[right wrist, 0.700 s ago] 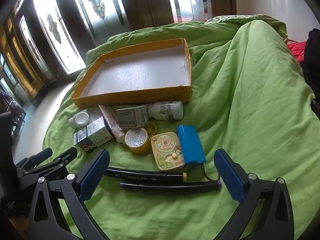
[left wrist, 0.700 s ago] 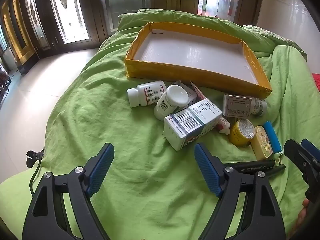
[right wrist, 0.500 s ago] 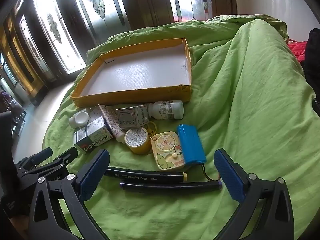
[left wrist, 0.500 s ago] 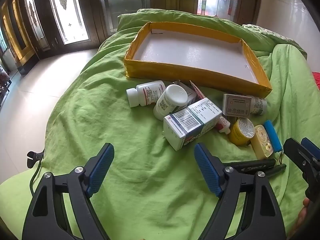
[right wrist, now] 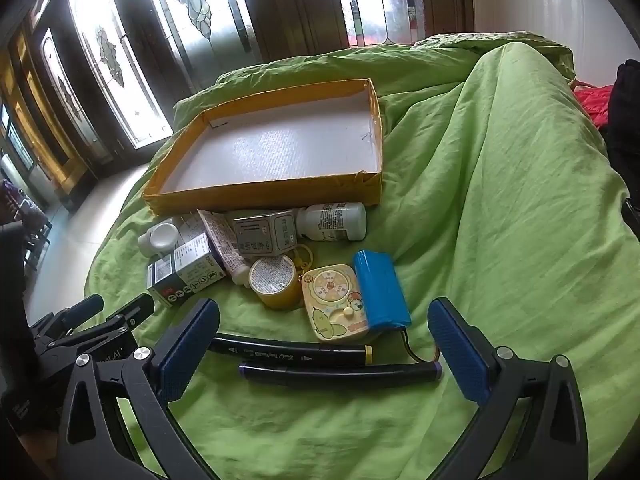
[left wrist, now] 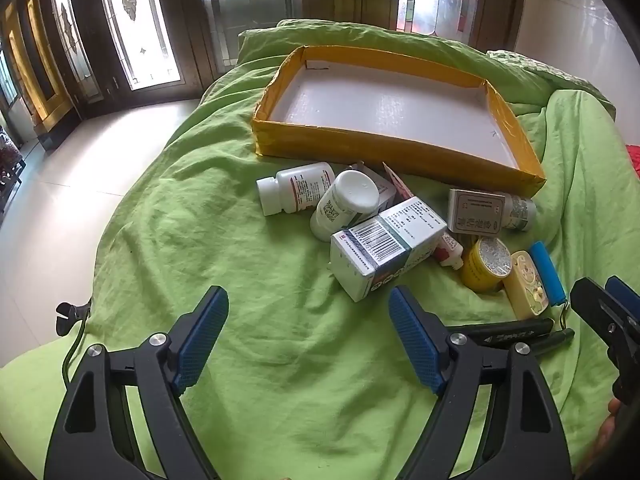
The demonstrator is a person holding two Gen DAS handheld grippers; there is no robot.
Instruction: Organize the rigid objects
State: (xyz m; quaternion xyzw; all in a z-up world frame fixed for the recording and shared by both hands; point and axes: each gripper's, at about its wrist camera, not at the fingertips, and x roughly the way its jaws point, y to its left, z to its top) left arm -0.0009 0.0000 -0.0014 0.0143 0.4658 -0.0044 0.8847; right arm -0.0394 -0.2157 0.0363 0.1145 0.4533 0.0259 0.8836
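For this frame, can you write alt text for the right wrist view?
Open right gripper hovers over two black markers on a green bedsheet. Beyond lie a blue battery pack, yellow tin, medicine boxes and bottles, then an empty yellow-edged tray.

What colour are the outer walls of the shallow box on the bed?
Yellow, around a white floor; the box shows best in the right wrist view.

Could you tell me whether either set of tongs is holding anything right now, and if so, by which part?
Nothing is held. The left tongs and right tongs both stand open above the green sheet; the two black markers lie untouched ahead of the right one.
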